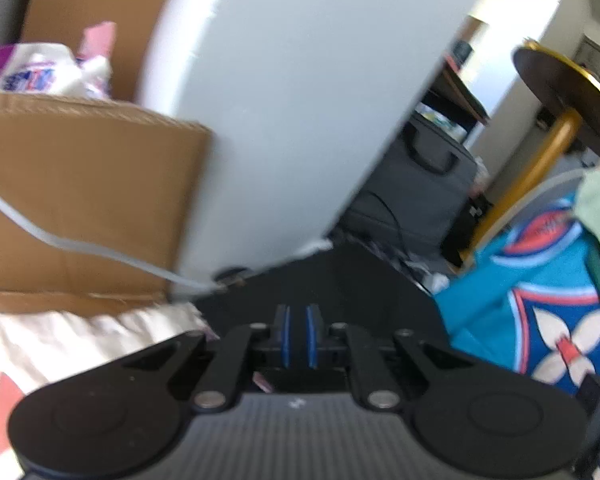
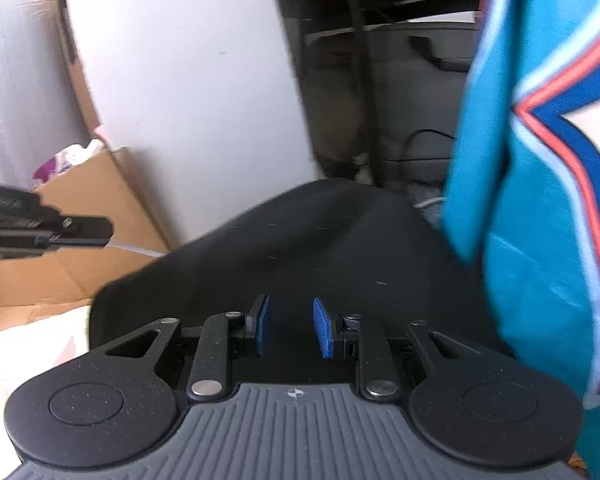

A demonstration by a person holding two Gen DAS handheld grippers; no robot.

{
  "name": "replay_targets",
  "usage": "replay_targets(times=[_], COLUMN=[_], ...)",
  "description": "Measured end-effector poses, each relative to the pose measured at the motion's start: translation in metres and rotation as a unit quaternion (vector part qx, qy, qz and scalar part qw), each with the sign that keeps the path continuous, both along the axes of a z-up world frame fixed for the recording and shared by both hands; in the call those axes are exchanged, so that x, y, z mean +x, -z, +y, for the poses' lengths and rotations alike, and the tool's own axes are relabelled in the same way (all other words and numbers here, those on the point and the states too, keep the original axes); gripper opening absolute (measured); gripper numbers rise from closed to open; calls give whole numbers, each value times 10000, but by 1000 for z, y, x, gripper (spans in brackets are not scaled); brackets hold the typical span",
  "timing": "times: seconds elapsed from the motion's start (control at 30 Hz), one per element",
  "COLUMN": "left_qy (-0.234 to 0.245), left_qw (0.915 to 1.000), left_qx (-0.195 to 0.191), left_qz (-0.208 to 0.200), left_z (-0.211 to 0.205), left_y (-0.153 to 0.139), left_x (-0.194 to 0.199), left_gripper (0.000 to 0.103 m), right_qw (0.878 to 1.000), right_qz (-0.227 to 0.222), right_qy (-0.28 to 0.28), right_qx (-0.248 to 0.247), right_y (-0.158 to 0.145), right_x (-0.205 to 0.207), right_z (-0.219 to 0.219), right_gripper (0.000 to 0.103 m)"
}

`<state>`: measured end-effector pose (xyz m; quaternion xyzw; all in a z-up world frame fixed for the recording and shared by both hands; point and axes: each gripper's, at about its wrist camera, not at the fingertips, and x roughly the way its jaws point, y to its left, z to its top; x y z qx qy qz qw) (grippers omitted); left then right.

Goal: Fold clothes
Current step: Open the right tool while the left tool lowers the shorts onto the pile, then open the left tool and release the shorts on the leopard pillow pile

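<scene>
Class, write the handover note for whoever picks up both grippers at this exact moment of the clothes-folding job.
Left gripper: jaws shut, nothing visible between the pads; it hangs above the black surface.
Right gripper: jaws partly open, empty, over the same black surface.
Teal patterned garment: hangs at the right of both views, beside the right gripper, held by neither gripper; what holds it up is out of view.
Cardboard box stands to the left, not part of the job.
Done: no fold visible.
Left: probably take hold of the garment, spread it on the surface and fold it.
</scene>
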<state>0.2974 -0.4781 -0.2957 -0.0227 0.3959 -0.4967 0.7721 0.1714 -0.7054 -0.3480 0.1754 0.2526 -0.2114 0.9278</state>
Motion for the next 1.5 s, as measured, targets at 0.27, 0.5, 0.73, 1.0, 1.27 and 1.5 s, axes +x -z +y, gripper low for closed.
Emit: replay_targets(times=[0.27,0.5,0.73,1.0,1.27,1.5], left_qy=[451,333,362,707,933,812], left_qw=[9962,9940,9899,9879,9865,9807], left_qx=[614,878,1062,747,723,1146], left_qz=[-431,-560,-868,-1165,-1137,-1358], left_z=[-16,-19,-30,-3,4,3], left_y=[30,54,48,16,29,47], left_x=[-34,-32,-35,-57,-78,-77], left_gripper=[7,3,3,3,6,3], right_qw=[9994,9963,9948,9950,9980,9964], right_qz=[219,527,593,266,223,399], right_qy=[191,532,765,940,557,740], right_qx=[-190,-429,-324,-218,-217,-149], right_y=[20,39,45,35,41,50], right_x=[-12,-32,-58,-95,-88,-100], right_z=[-19,-36,-39,-18,1,-11], right_gripper=[30,30,30,30,31,43])
